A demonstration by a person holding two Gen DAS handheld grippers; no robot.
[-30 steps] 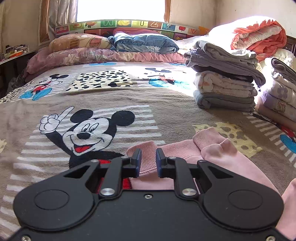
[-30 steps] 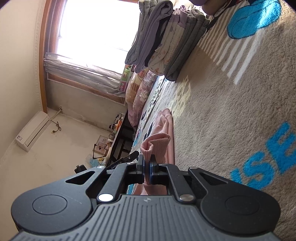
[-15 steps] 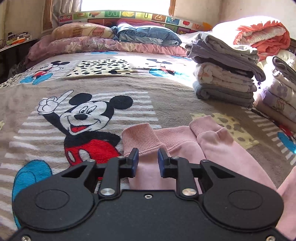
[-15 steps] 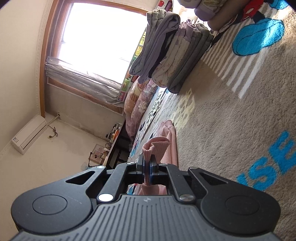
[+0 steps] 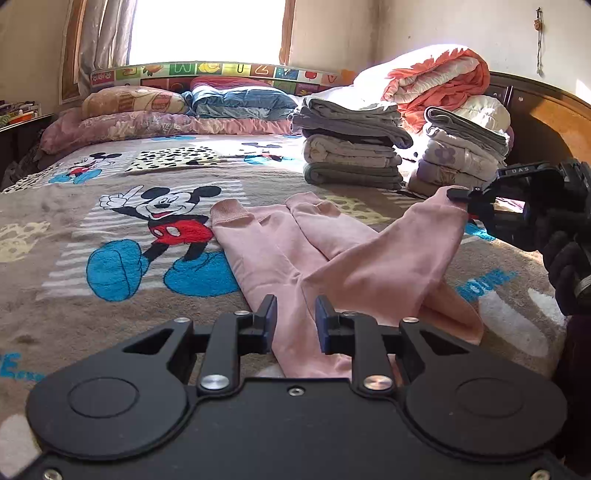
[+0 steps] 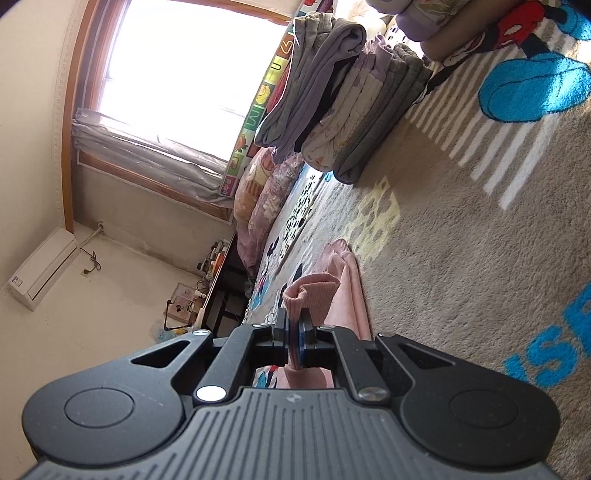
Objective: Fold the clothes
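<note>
Pink fabric fills the space ahead of my left gripper (image 5: pixel 294 319): the pink garment (image 5: pixel 280 254) lies flat on the cartoon-mouse blanket (image 5: pixel 110 229), its two ribbed cuffs pointing away from me. My left jaws stand a little apart just above the cloth, with nothing pinched between them. To the right, one end of the garment is lifted off the bed and stretched toward my right gripper (image 5: pixel 460 194), whose tips bite its edge. Beyond the garment, to the right, sit two stacks of folded clothes (image 5: pixel 351 147), and behind them a rolled orange-and-white quilt (image 5: pixel 436 81). Pillows (image 5: pixel 133 105) line the far edge under the window (image 5: pixel 207 29).

From my right wrist camera the room is rolled onto its side. My right gripper (image 6: pixel 294 330) is clenched on a ribbed cuff (image 6: pixel 312 291) of the garment, which bunches out past the pads. Beyond it the rest of the garment lies on the blanket, the folded stacks farther off.
</note>
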